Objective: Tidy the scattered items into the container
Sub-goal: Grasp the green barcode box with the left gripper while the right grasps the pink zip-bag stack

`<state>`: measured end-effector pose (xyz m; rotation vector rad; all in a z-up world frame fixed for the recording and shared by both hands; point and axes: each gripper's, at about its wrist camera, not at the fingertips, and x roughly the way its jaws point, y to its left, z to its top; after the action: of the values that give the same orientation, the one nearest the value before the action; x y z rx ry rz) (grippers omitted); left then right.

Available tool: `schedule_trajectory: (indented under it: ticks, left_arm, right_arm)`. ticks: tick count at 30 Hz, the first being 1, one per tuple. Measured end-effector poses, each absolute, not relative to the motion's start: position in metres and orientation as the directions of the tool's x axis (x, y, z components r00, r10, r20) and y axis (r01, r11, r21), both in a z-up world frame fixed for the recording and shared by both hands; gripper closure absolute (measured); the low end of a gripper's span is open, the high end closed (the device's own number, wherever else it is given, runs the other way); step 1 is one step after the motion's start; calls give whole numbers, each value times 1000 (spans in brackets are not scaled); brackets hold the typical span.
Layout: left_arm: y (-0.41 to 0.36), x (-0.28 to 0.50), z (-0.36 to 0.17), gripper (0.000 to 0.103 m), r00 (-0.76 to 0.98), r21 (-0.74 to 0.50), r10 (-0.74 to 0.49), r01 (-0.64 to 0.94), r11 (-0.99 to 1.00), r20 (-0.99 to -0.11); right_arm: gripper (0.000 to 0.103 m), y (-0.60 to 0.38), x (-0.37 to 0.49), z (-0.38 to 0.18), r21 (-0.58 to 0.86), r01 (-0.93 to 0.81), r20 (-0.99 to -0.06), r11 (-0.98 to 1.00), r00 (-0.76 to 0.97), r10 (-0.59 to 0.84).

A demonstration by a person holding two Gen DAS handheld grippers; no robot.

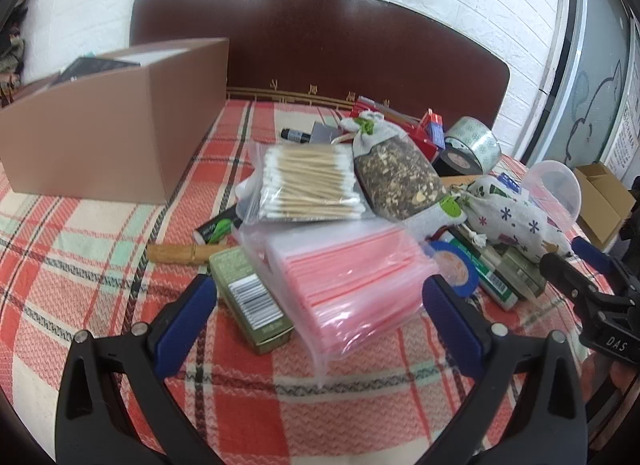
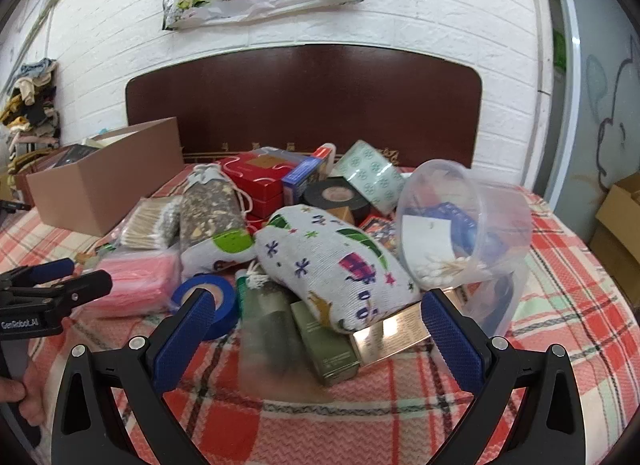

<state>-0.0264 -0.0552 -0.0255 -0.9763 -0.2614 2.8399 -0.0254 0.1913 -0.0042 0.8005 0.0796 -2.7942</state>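
Both sets of fingers spread wide, empty. My left gripper frames the pink bag stack; right gripper faces the printed pouch. Picking not begun, I judge; next, close on one. Cardboard box waits far left on the bed. Only the right view shows the tub's contents.

The left gripper hangs wide apart over the pink bag stack, the landmark here. Left of the stack lies a green tin, touching it. Behind the stack sits a swab bag; behind and to its right, a dark sachet overlaps the stack's far edge. Blue tape lies just right of it. The box stands well apart, far left. The right gripper is at the stack's far right
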Motion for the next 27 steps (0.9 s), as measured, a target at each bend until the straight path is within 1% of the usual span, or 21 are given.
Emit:
schedule_trajectory:
  ticks: [2,4,7,9,13,18,22,24,27]
  left_arm:
    - [-61,-26,-27,0,-760,-226,205,-79,-971,-616]
    - [-67,-25,-28,0,-740,-240,222,-84,-967,-635]
    - [-78,-23,-28,0,-723,-258,233,-78,-963,-650]
    - [-84,-25,-27,0,-716,-257,226,-67,-964,-660]
    - [-96,-30,-23,0,-693,-281,239,-55,-958,-680]
    - [-106,-48,-17,0,-639,-324,260,-18,-946,-724]
    - [-111,-65,-23,1,-599,-301,218,41,-953,-771]
    - [-111,-70,-30,1,-574,-279,194,62,-958,-795]
    - [-113,-69,-31,3,-584,-271,185,62,-961,-790]
  right_arm:
    - [0,186,-20,-4,82,309,-541,-948,-785,-302]
    - [0,179,-13,-2,124,357,-533,-926,-763,-366]
    - [0,164,-11,1,213,468,-523,-857,-686,-505]
    - [0,150,-11,0,216,508,-537,-834,-651,-536]
    - [0,129,-7,-2,196,571,-561,-797,-602,-569]
    - [0,114,-15,-2,205,600,-575,-774,-566,-591]
    - [0,94,-33,-6,172,612,-607,-772,-551,-572]
    - [0,85,-40,-7,131,595,-629,-793,-568,-531]
    - [0,74,-48,-11,91,589,-661,-803,-568,-491]
